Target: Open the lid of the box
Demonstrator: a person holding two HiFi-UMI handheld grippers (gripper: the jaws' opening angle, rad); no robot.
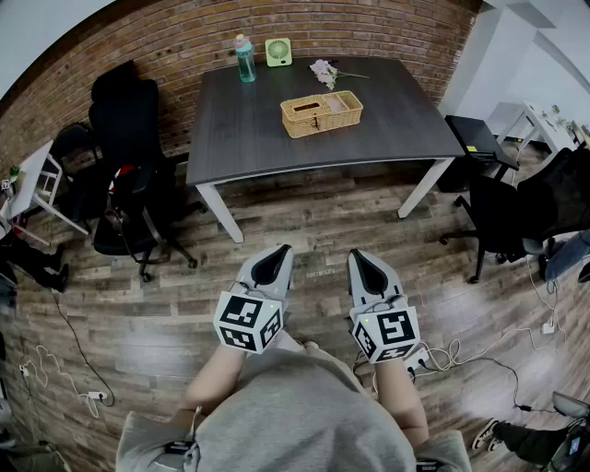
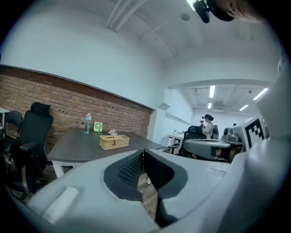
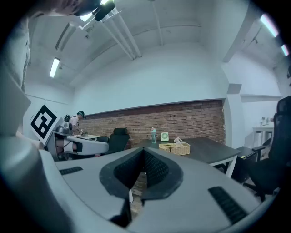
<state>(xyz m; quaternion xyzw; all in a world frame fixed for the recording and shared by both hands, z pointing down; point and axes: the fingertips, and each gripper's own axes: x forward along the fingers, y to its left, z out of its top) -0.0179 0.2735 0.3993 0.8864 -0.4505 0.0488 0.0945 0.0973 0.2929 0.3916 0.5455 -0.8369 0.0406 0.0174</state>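
I hold my left gripper (image 1: 279, 251) and right gripper (image 1: 359, 256) closed tight and empty, the wicker box (image 1: 322, 113) well apart on the table (image 1: 240, 138) at twelve o'clock.

A red brick wall (image 1: 304, 28) runs along the far side and meets a white wall (image 1: 489, 55) at the right. The floor (image 1: 313, 230) is dark wood planks. A dark grey surface (image 1: 249, 138) on white legs stands near the brick. Black office chairs (image 1: 124, 129) crowd its left and another black chair (image 1: 502, 217) sits right. Strip lights (image 2: 212, 91) glow on the white ceiling.
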